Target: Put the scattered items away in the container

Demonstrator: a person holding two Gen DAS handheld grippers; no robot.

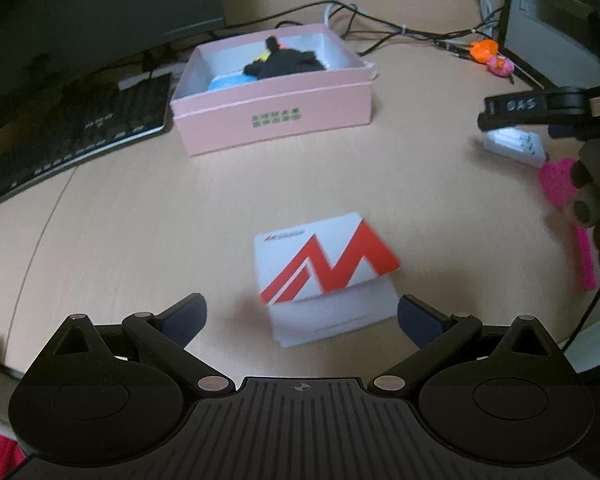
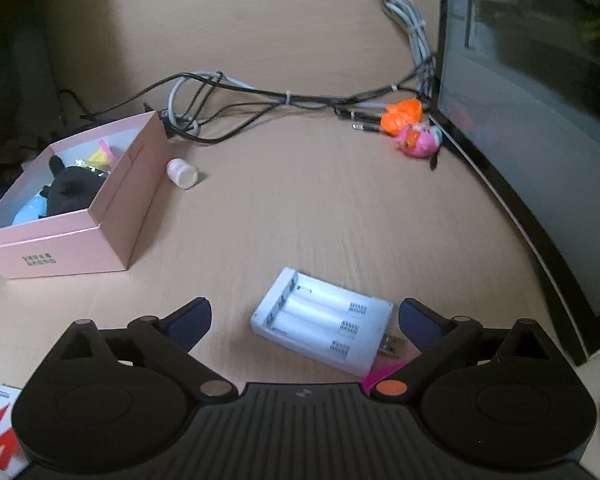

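Note:
An open pink box stands at the back of the desk with a black item, a blue one and a yellow one inside. A white carton with a red zigzag logo lies just ahead of my left gripper, which is open with its pads wide of the carton. My right gripper is open too. A white battery charger lies flat between its pads, touching neither. A pink comb pokes out from under the charger. The pink box is far left in the right wrist view.
A small white bottle lies beside the box. An orange toy and a pink toy sit by a monitor on the right. Cables run along the back. A black keyboard lies left of the box.

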